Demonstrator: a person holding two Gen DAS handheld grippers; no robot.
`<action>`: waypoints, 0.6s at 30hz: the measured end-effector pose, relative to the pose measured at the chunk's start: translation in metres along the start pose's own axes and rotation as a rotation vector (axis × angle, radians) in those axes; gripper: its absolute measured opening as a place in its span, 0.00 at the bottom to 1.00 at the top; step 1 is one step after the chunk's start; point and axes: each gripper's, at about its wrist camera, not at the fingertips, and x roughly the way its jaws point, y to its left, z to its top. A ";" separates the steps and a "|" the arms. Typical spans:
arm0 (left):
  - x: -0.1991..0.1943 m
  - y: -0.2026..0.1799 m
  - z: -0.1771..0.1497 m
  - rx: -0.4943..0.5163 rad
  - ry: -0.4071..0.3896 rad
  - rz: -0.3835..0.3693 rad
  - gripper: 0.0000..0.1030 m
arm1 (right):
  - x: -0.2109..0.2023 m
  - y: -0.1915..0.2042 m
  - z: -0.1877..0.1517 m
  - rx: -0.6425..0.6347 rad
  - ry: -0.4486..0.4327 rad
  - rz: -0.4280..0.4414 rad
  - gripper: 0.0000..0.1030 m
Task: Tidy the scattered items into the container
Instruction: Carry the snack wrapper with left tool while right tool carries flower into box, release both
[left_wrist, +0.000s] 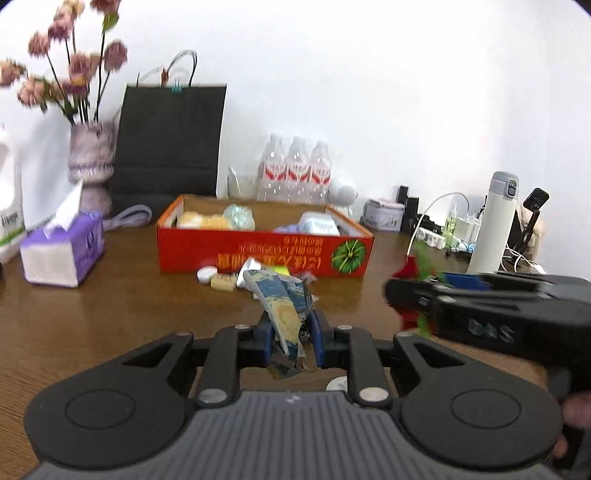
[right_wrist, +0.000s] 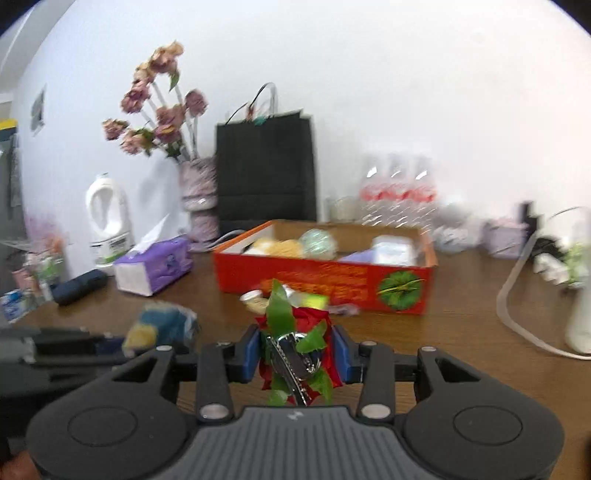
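My left gripper (left_wrist: 290, 334) is squeezed tight on a crinkly blue and yellow packet (left_wrist: 286, 314). I hold it up above the brown table (left_wrist: 129, 306). My right gripper (right_wrist: 297, 350) has a red rose with green leaves (right_wrist: 295, 332) and a shiny clip between its blue pads (right_wrist: 341, 350). The pads press on it.

The red box (left_wrist: 264, 254) sits near the back edge of the table, in front of both grippers. Soft yellow things and small packs are already inside. A few small bits (left_wrist: 221, 278) lie on the table just beside the box's front wall.
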 end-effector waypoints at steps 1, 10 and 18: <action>-0.005 -0.003 -0.001 0.003 -0.021 0.004 0.20 | -0.011 0.001 -0.003 -0.002 -0.038 -0.010 0.38; -0.013 -0.011 0.001 0.019 -0.084 0.022 0.21 | -0.020 0.001 -0.010 0.032 -0.125 -0.009 0.38; 0.020 -0.004 0.031 0.041 -0.169 0.069 0.21 | -0.003 -0.004 0.002 0.057 -0.134 -0.041 0.38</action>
